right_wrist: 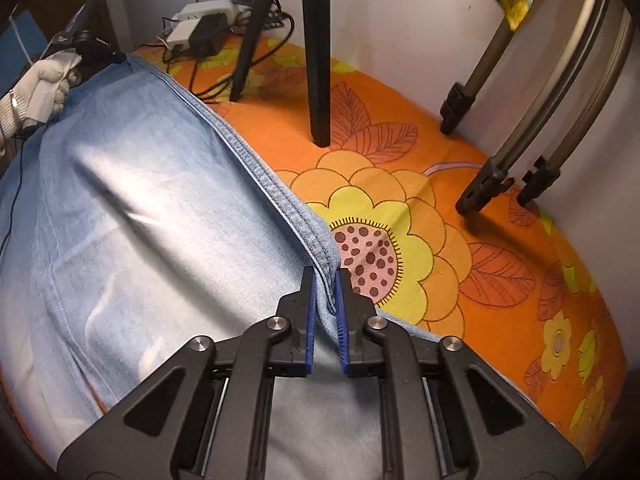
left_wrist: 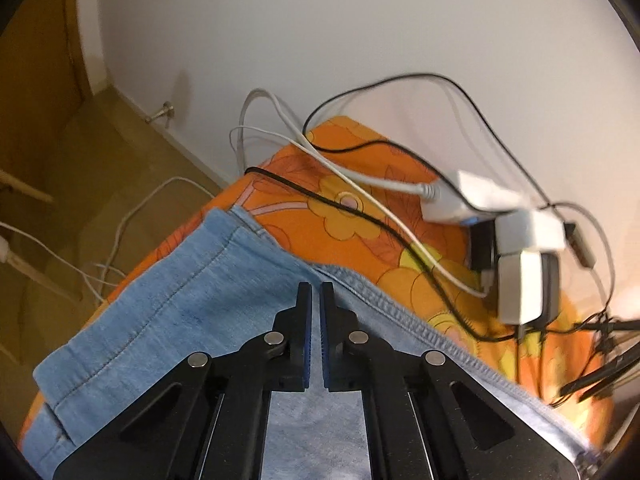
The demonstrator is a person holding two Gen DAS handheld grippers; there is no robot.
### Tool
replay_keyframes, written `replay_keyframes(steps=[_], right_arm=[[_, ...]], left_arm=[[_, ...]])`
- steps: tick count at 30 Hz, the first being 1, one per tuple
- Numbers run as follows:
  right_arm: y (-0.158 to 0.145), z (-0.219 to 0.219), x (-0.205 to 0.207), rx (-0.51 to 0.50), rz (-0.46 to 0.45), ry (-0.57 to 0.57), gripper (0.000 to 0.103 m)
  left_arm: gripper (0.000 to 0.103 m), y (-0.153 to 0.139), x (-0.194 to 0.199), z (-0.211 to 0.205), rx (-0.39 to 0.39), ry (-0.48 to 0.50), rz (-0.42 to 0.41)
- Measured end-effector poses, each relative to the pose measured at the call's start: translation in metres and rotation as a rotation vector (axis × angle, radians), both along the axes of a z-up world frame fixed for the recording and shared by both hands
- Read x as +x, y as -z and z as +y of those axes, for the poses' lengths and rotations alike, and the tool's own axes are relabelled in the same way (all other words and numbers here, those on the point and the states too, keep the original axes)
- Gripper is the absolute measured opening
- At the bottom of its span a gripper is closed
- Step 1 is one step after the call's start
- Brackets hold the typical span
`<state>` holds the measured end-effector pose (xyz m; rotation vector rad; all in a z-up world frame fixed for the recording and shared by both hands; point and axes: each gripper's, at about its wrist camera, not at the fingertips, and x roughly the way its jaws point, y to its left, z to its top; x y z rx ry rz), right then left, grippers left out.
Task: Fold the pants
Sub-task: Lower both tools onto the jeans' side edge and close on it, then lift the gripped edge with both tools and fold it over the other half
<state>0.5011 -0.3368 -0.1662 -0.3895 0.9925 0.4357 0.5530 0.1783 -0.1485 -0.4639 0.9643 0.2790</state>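
Light blue denim pants (right_wrist: 132, 208) lie on an orange flowered cloth (right_wrist: 460, 248). My right gripper (right_wrist: 324, 280) is shut on the pants' seamed edge, which bunches between the blue pads. In the left wrist view my left gripper (left_wrist: 316, 292) is shut on the pants (left_wrist: 168, 300) near the hem end, with denim pinched between the pads. The left gripper also shows in the right wrist view (right_wrist: 86, 46) at the far corner of the pants, held by a gloved hand (right_wrist: 38, 88).
A power strip with white and black adapters (left_wrist: 516, 256) and tangled cables (left_wrist: 360, 200) lies on the cloth by the white wall. Black tripod legs (right_wrist: 316, 52) and metal poles (right_wrist: 520, 128) stand on the cloth. Brown floor (left_wrist: 60, 160) lies to the left.
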Motion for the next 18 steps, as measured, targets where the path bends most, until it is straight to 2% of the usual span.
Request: replay_keyframes(steps=[3,5,8,11,15,18], right_arm=[[-0.012,0.0,-0.017,0.019,-0.028,0.0,0.009],[-0.018,0.004,-0.032,0.018,-0.049,-0.022,0.009],[-0.026,0.005,-0.059,0.013,-0.076,-0.05,0.009],[-0.031,0.011,-0.079,0.034,-0.075,-0.071,0.009],[-0.028,0.017,-0.093,0.018,-0.061,-0.096,0.009],[-0.026,0.018,-0.102,0.008,-0.05,-0.113,0.008]], left_arm=[[0.006,-0.004,0.002,0.002,-0.067,0.002,-0.009],[0.031,-0.007,0.002,0.002,-0.106,-0.005,-0.02],[0.054,-0.009,0.009,-0.008,-0.127,0.027,-0.02],[0.056,-0.004,0.019,-0.018,-0.124,0.054,0.024],[0.056,0.009,0.026,-0.017,-0.142,0.011,0.073],[0.055,0.014,0.024,-0.017,-0.135,-0.013,0.08]])
